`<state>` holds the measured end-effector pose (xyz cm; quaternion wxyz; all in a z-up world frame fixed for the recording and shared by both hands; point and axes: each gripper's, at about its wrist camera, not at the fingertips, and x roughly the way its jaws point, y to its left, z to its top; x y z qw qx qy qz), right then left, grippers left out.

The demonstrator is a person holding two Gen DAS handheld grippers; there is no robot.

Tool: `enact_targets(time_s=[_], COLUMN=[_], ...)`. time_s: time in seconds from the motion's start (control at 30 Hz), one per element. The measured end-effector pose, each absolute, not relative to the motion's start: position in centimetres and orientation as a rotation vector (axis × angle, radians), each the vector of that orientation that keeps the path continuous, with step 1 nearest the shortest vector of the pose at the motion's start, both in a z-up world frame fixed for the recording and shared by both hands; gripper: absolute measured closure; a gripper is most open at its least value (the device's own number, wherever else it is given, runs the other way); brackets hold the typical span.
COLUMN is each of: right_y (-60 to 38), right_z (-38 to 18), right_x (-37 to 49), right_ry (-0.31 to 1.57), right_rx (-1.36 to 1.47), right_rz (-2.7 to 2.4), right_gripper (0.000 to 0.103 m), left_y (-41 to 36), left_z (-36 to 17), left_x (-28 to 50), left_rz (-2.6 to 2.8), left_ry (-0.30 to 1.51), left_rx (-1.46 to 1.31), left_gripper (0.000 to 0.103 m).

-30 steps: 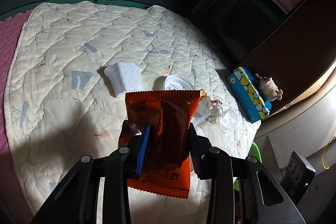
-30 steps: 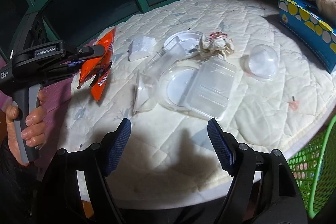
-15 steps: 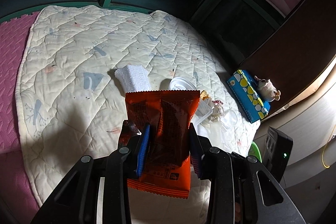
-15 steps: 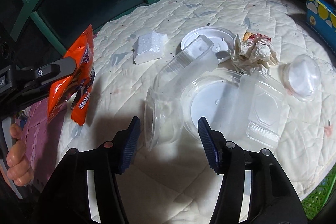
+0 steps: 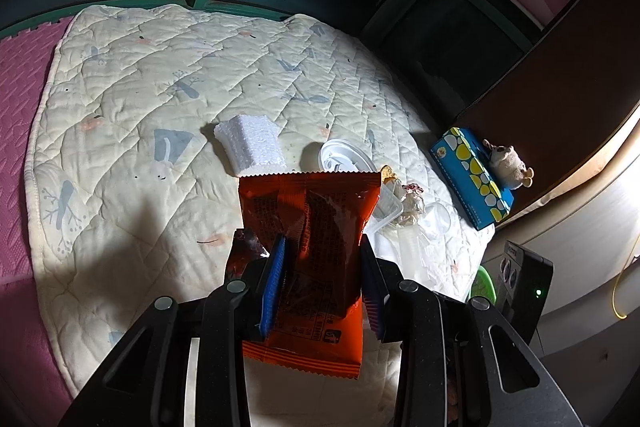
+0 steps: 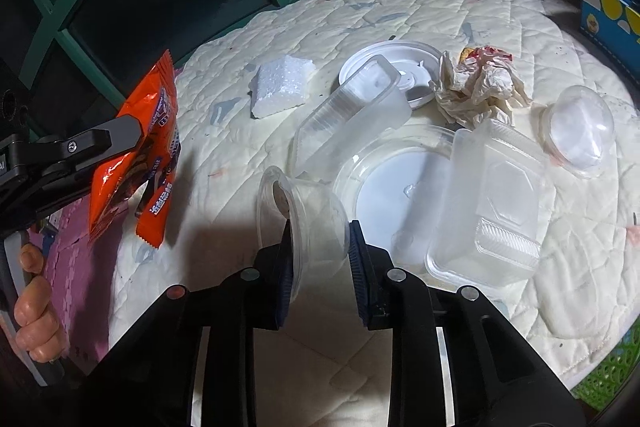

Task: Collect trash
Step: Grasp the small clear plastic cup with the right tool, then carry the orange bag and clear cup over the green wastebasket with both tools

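My left gripper [image 5: 320, 279] is shut on an orange snack wrapper [image 5: 310, 227] and holds it in the air above the quilted mat [image 5: 160, 107]; the wrapper also shows at the left of the right wrist view [image 6: 136, 155]. My right gripper [image 6: 320, 259] has its jaws closed on a clear plastic cup [image 6: 308, 215] lying on its side on the mat. Beyond it lie a clear tray [image 6: 352, 111], a round clear lid [image 6: 400, 187], a clear clamshell box [image 6: 496, 203], a crumpled paper [image 6: 476, 83], a white lid [image 6: 404, 67], a small domed lid [image 6: 580, 127] and a white foam block [image 6: 280, 87].
A blue tissue box [image 5: 472, 175] with a small plush toy [image 5: 508, 163] stands at the mat's right edge. A green mesh basket [image 6: 608, 375] sits below the mat's near right edge. A pink foam floor [image 5: 16, 107] lies left. Dark windows stand behind.
My right gripper moved forward to the clear cup and narrowed its jaws onto it. My left gripper kept hold of the wrapper and rose slightly.
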<state>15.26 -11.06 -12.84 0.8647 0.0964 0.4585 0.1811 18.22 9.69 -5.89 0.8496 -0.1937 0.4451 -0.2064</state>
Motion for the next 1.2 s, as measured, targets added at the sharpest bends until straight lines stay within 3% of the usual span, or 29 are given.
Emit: enact_targets(time_s=[0.7,1.2], right_y=[-17.5,-28.7], right_z=[-8.6,-7.2], right_x=[7.7,0.3], right_ry=[0.829,0.753], right_rx=[0.273,0.348], right_rz=[0.359,0.142], right_gripper=[0.077,0.077], left_y=[2.9,-9.9], left_z=[-3.5,-3.4], left_x=[16.5,14.2], left_rz=[-0.554,-0.769], left_ry=[0.922,0.976], left_rx=[-0.343,-0.217], left_gripper=[0.069,0.069])
